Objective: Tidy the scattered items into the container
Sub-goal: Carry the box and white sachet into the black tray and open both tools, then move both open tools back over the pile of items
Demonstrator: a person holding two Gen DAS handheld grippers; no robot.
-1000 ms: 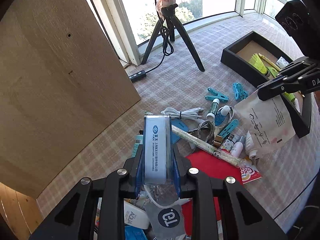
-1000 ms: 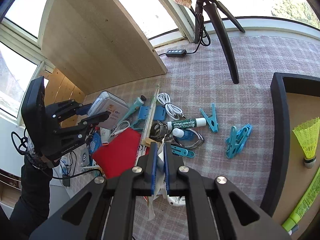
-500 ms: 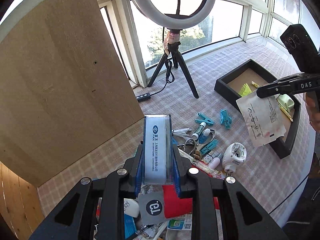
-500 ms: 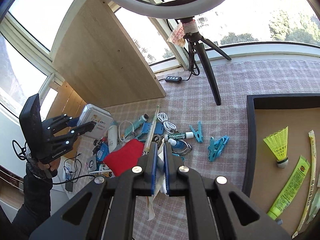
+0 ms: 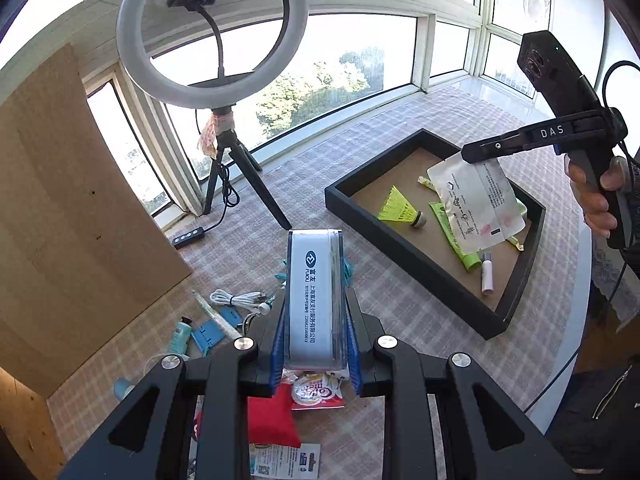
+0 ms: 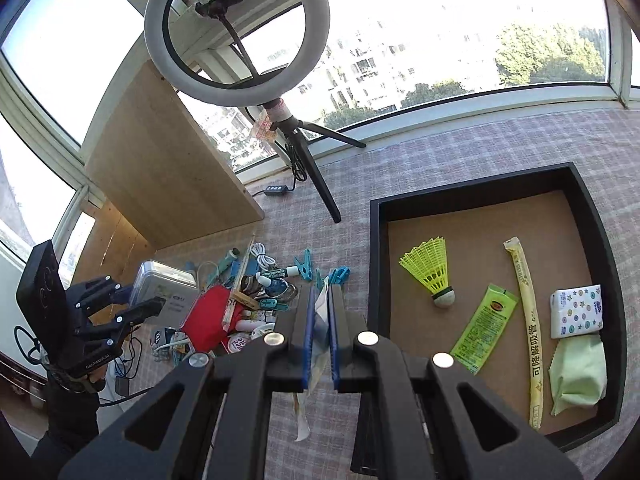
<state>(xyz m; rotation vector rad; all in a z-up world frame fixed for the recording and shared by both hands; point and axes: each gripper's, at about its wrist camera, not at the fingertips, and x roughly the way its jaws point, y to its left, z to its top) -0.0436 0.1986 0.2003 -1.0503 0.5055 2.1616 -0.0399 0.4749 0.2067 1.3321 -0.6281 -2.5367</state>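
Tray point(image 5: 404, 240) rim below held pouch point(image 5: 476, 204); box point(image 5: 314, 300) clamped aloft.

Sunlit bay windows point(image 5: 360, 68), ring light point(image 5: 212, 36), checked tablecloth point(image 5: 312, 172)

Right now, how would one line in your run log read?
left gripper: shut on clear box | right gripper: shut on white pouch, over black tray | clutter pile: remains on table

Both tongs raised, left point(image 5: 316, 300) and right point(image 6: 320, 316) clamped (each gripping something).
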